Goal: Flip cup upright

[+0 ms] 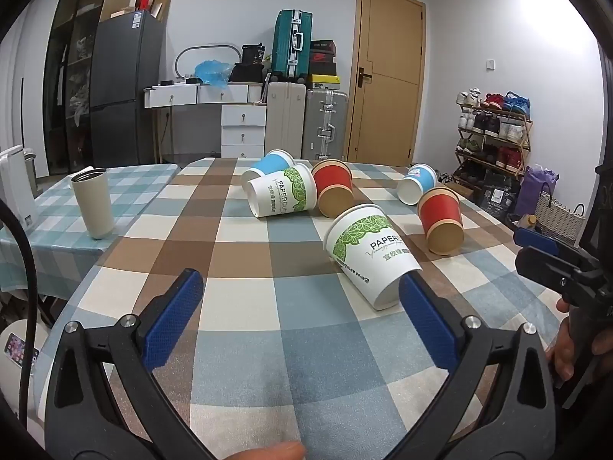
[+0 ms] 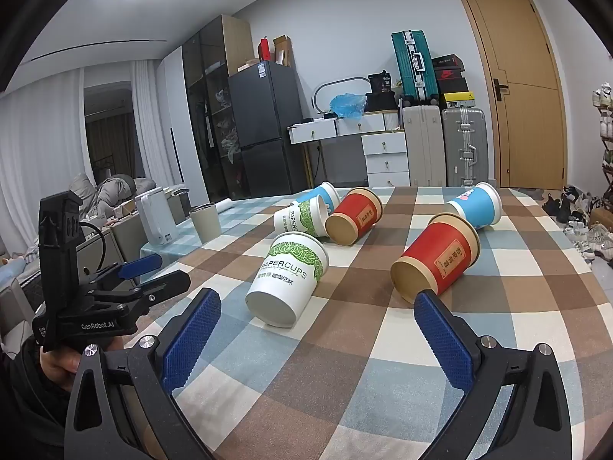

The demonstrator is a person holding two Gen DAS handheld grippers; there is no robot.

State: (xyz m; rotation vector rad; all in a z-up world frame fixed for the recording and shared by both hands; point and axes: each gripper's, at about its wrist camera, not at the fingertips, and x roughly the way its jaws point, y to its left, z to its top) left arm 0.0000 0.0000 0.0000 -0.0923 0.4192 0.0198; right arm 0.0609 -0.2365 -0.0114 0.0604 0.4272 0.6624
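Note:
Several paper cups lie on their sides on the checked tablecloth. The nearest white-and-green cup lies with its base toward me, just ahead of the right fingertip of my left gripper, which is open and empty. It also shows in the right wrist view. A red cup lies right in front of my right gripper, which is open and empty. Behind lie a second white-and-green cup, a second red cup and two blue cups. The left gripper shows in the right wrist view.
A white steel tumbler stands upright on the adjoining light-blue checked table at the left. A white kettle stands beyond it. Suitcases, drawers, a fridge, a door and a shoe rack lie behind the table.

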